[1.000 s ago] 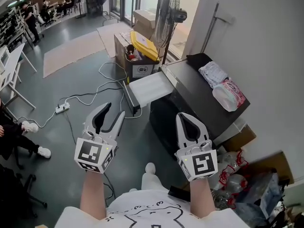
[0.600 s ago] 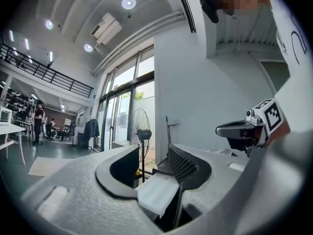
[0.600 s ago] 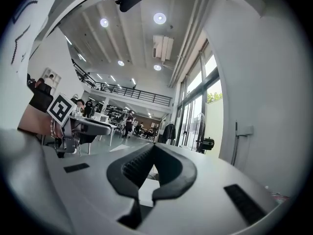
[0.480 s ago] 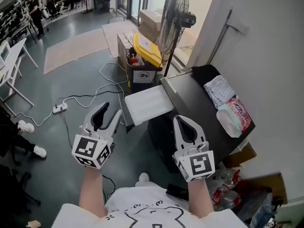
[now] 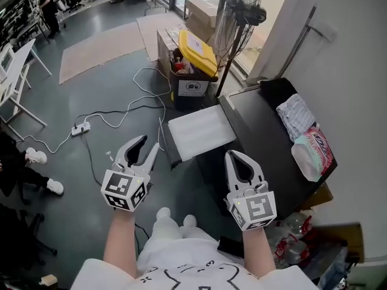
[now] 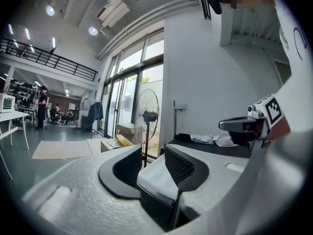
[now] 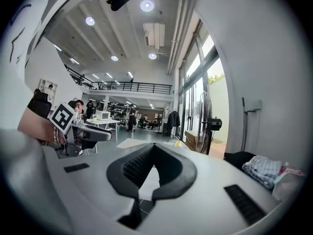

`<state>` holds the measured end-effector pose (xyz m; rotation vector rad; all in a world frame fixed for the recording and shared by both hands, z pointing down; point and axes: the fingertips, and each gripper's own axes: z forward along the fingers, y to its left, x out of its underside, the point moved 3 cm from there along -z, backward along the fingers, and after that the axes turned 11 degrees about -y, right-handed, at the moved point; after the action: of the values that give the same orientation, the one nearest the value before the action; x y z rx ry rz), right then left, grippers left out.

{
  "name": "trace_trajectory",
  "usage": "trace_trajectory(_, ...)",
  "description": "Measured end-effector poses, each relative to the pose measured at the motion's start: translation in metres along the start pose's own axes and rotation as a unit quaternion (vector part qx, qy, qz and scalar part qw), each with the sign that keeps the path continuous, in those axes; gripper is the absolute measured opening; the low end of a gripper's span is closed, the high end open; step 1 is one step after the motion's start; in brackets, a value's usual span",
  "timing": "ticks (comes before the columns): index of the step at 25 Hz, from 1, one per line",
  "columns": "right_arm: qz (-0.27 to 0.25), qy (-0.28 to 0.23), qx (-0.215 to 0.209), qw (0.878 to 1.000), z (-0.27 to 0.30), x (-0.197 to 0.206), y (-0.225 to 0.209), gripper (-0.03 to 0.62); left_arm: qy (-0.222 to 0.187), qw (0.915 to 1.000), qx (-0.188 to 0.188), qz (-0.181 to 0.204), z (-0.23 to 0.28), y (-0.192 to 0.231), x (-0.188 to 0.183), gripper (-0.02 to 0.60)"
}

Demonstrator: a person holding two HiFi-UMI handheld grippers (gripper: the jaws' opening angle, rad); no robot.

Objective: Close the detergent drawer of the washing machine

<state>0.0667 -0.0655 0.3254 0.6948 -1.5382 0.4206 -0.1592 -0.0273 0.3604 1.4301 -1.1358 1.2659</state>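
The black washing machine (image 5: 266, 141) stands at the right. Its white detergent drawer (image 5: 201, 133) juts out to the left, with a dark front edge (image 5: 172, 153). My left gripper (image 5: 148, 145) hovers just left of that front edge, apart from it. Its jaws are closing with a gap still between them and nothing in them; through the gap of the left gripper (image 6: 153, 153) shows the white drawer (image 6: 155, 179). My right gripper (image 5: 239, 160) hangs over the machine's near side, below the drawer. In the right gripper view the right gripper (image 7: 154, 147) has its tips together, empty.
A folded cloth (image 5: 297, 115) and a pink packet (image 5: 314, 153) lie on the machine top. A standing fan (image 5: 242, 14) and a cardboard box with a yellow lid (image 5: 195, 56) stand beyond the drawer. A power strip with cables (image 5: 81, 127) lies on the floor at the left.
Both grippers have come down and nearer to the drawer, which now lies between them. The left jaws have narrowed a little.
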Motion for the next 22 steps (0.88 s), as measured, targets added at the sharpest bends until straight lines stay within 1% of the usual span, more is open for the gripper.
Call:
trace_trajectory(2,0.002,0.012,0.004,1.000,0.009,0.009,0.005,-0.002,0.023,0.9996,0.011,-0.015,0.004,0.010,0.019,0.161)
trace_trajectory(6,0.009,0.041,0.025,0.999,0.023,0.025,0.016,-0.002,0.061,0.9960,0.037,-0.053,0.008,0.026,0.055,0.187)
trace_trajectory(12,0.018,0.077,0.045,0.996,0.047,0.051,0.024,-0.002,0.113,0.9858,0.083,-0.093,0.022,0.039,0.105,0.206)
trace_trajectory(14,0.019,0.089,0.053,0.994,0.052,0.057,0.029,-0.002,0.129,0.9802,0.103,-0.110,0.024,0.042,0.119,0.227)
trace_trajectory(18,0.022,0.108,0.065,0.992,0.059,0.071,0.034,-0.002,0.156,0.9674,0.135,-0.146,0.029,0.045,0.149,0.227)
trace_trajectory(22,0.021,0.129,0.069,0.989,0.066,0.086,0.037,-0.002,0.179,0.9502,0.168,-0.192,0.035,0.043,0.180,0.239)
